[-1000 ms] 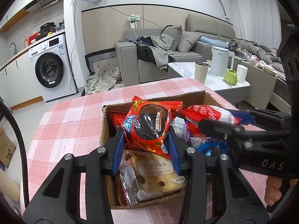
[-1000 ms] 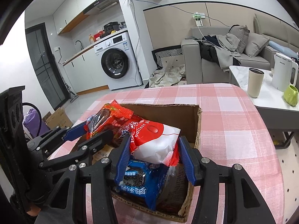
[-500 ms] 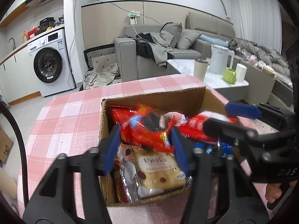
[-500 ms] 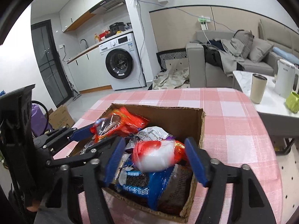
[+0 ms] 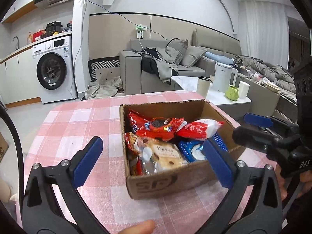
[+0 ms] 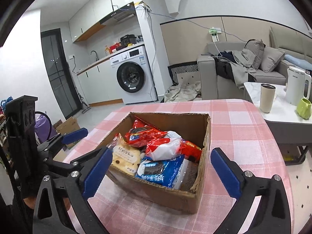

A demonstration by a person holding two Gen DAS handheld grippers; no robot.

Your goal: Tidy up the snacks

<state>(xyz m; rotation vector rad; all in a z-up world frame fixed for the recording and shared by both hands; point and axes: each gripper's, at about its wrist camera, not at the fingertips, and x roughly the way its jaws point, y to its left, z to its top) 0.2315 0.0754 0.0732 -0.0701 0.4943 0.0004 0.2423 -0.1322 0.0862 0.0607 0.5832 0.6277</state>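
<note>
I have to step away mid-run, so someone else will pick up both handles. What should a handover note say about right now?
Left claw: open, empty, hovering at the near wall of the brown cardboard box.
Right claw: open, empty, near the same box.
Inside the box on the pink checked tablecloth: red cookie packet and red-and-white packet on top, blue cookie packet and beige cake packet nearer the claws.
Done: every snack in view is boxed.
Left: none visible outside; tidy the pile if wanted.
</note>
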